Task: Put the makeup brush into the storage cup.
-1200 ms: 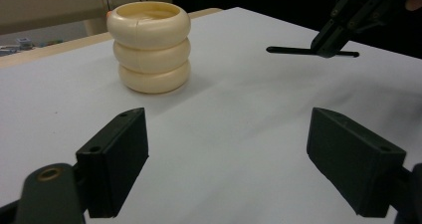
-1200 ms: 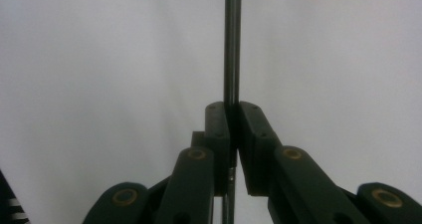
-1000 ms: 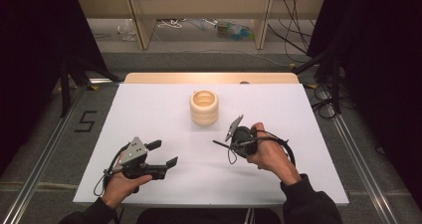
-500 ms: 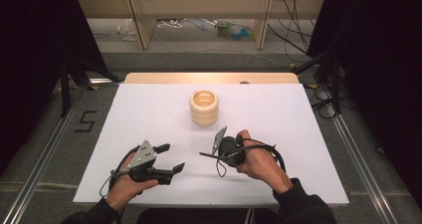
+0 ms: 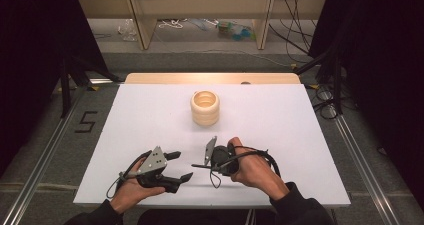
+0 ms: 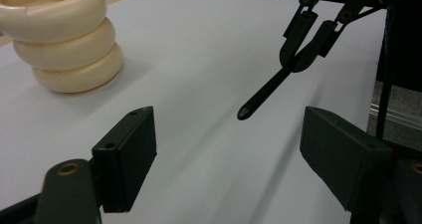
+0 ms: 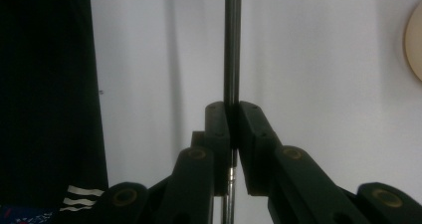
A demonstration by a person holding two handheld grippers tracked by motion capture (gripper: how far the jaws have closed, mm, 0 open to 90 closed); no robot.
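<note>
**Thin dark rod clamped in the right gripper, left gripper spread wide beside it**

A thin dark rod (image 7: 232,45) is gripped between the closed jaws of the right gripper (image 5: 206,165); in the right gripper view the rod runs straight out from between the two pads, over the white table (image 5: 300,135). In the high view the rod is seen pointing to the left, toward the left gripper (image 5: 180,166), and its tip is just beside that gripper's jaws. In the left gripper view the rod's rounded tip (image 6: 245,112) is seen hanging above the table, ahead of the spread jaws and not between them. The left gripper's jaws have just been closing a little, yet they are released and wide apart, with nothing between them. A stack of three cream rings (image 5: 204,108) is set upright near the middle of the table, well apart from both grippers, beyond them. Both grippers are held low near the near edge of the table
</note>
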